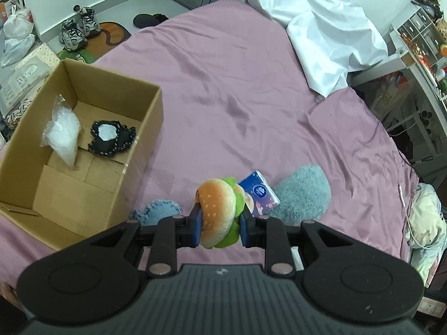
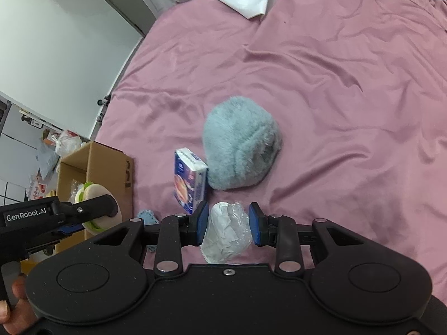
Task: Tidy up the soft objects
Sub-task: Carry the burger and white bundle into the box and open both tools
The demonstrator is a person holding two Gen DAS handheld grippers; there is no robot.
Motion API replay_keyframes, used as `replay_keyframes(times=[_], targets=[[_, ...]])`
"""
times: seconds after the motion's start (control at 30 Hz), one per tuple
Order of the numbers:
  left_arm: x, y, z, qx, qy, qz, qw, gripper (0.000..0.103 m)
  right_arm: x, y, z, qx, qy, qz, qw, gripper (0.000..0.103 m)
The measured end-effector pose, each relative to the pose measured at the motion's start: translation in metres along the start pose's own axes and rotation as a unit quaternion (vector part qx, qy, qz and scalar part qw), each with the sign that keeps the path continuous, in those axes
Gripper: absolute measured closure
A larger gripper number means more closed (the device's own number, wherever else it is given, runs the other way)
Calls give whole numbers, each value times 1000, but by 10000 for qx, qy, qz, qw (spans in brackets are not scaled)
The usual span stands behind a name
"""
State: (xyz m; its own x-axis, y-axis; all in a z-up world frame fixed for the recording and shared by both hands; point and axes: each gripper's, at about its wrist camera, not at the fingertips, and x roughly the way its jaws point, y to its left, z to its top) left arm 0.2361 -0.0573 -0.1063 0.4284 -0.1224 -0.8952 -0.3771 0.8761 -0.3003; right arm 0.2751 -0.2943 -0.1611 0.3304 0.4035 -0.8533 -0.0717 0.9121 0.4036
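My left gripper point(image 1: 219, 219) is shut on a plush hamburger point(image 1: 219, 212) and holds it above the pink bed, right of the cardboard box point(image 1: 139, 128). The box holds a clear plastic bag point(image 1: 61, 134) and a black pouch point(image 1: 111, 138). My right gripper point(image 2: 229, 224) is shut on a white packet wrapped in plastic point(image 2: 226, 231). A fluffy blue-grey hat point(image 2: 240, 145) and a blue tissue pack point(image 2: 190, 178) lie on the bed ahead of it. A small blue cloth point(image 1: 157, 212) lies near the box. The left gripper with the hamburger point(image 2: 97, 209) shows in the right wrist view, by the box point(image 2: 111, 173).
A white sheet point(image 1: 321, 28) is bunched at the far side of the bed. Shoes point(image 1: 78, 26), bags and a mat lie on the floor beyond the box. A shelf unit point(image 1: 419, 44) stands at the right. A pillow point(image 1: 427, 223) lies at the bed's right edge.
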Motion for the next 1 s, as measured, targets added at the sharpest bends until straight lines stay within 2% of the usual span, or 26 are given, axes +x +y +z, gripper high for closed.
replay_keyframes(times=[0.47, 1.0], targets=[[-25, 42, 19, -211, -258, -3, 9994, 78, -9, 51, 9, -207, -275, 161, 9993, 72], [-35, 114, 32, -719, -348, 95, 9968, 78, -1, 125, 9, -673, -369, 294, 9966, 72]])
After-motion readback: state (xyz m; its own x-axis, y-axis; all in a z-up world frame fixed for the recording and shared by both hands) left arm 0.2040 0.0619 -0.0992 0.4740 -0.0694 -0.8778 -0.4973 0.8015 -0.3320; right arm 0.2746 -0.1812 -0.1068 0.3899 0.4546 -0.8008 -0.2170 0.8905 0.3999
